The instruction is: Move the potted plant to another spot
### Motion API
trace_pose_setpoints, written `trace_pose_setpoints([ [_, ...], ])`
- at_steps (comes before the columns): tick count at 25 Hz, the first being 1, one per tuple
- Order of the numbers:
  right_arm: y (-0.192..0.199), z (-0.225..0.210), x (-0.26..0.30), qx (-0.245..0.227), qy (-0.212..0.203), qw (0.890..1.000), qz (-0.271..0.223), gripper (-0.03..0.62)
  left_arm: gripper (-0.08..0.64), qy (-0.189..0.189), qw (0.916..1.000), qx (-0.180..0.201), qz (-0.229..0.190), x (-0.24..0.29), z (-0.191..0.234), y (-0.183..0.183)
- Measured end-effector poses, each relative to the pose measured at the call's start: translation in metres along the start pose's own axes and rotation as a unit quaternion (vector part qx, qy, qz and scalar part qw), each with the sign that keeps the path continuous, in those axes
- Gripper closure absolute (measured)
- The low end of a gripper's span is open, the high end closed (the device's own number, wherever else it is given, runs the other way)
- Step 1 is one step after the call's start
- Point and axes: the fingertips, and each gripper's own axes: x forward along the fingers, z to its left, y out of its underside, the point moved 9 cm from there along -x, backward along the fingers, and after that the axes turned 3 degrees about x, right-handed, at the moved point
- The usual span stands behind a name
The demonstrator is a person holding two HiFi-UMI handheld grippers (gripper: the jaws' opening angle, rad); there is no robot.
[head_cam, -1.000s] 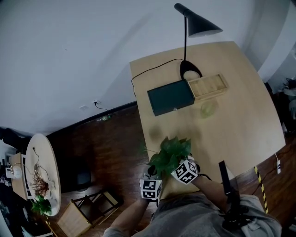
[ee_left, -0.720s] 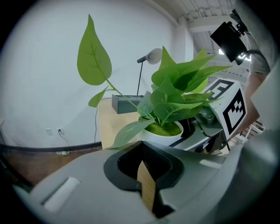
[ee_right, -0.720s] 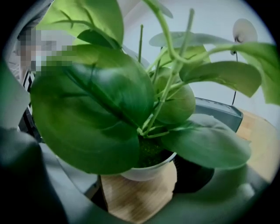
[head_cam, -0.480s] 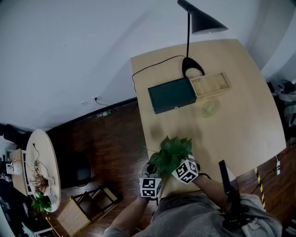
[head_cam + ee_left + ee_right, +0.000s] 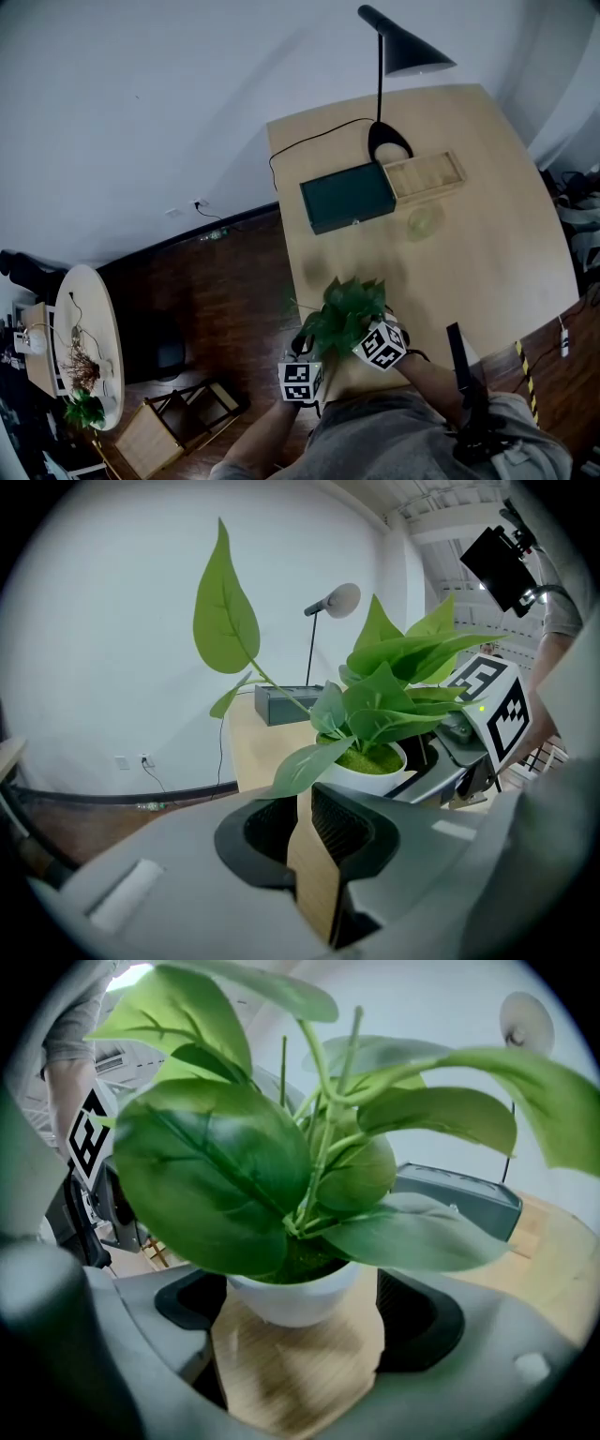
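Observation:
The potted plant (image 5: 345,309), broad green leaves in a small white pot (image 5: 295,1299), stands on the wooden table (image 5: 487,262) near its front left corner. My right gripper (image 5: 305,1309) reaches around the pot. Its jaws are wide and still opening, and bare table shows between the pot and the right pad. In the head view its marker cube (image 5: 380,345) sits just right of the leaves. My left gripper (image 5: 305,832) is a little short of the pot (image 5: 370,772) on its left. Its jaws are opening with only a narrow slit and nothing between them.
Further back on the table are a dark green box (image 5: 347,195), a shallow wooden tray (image 5: 422,173) and a black lamp (image 5: 403,52) with its cable. A pale round side table (image 5: 84,328) with plants and a wooden rack (image 5: 178,422) stand on the dark floor at left.
The left gripper's marker cube has edged slightly left, away from the plant. The plant and the right gripper have kept their place.

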Motion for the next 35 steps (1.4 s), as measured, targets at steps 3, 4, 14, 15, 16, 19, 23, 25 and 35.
trace_pose_setpoints([
  [3,0.004,0.001,-0.009,0.002,0.010,1.000,0.007,0.083,0.518,-0.002,1.0000,-0.006,0.002,-0.009,0.001,0.006],
  [4,0.005,0.003,-0.013,0.002,0.014,1.000,0.010,0.083,0.518,-0.002,1.0000,-0.009,0.002,-0.013,0.002,0.010],
  [14,0.028,0.018,-0.060,0.019,0.059,0.998,0.013,0.084,0.532,0.022,0.9990,-0.039,0.005,-0.030,-0.022,0.038],
  [15,0.029,0.021,-0.065,0.017,0.059,0.998,0.010,0.088,0.535,0.025,0.9989,-0.039,0.003,-0.032,-0.029,0.038],
  [16,0.030,0.024,-0.070,0.016,0.058,0.998,0.006,0.095,0.538,0.026,0.9989,-0.040,0.000,-0.035,-0.036,0.038],
  [19,0.031,0.029,-0.092,0.007,0.056,0.998,-0.011,0.146,0.543,0.029,0.9987,-0.041,-0.009,-0.045,-0.064,0.033],
  [23,0.035,0.026,-0.131,-0.008,0.058,0.998,-0.037,0.223,0.548,0.023,0.9985,-0.036,-0.034,-0.051,-0.107,0.021],
  [25,0.041,0.023,-0.153,-0.017,0.058,0.997,-0.046,0.252,0.549,0.018,0.9980,-0.039,-0.047,-0.053,-0.132,0.014],
  [35,0.087,0.007,-0.261,-0.019,0.069,0.994,-0.083,0.344,0.560,0.008,0.9940,-0.034,-0.104,-0.064,-0.252,-0.012],
])
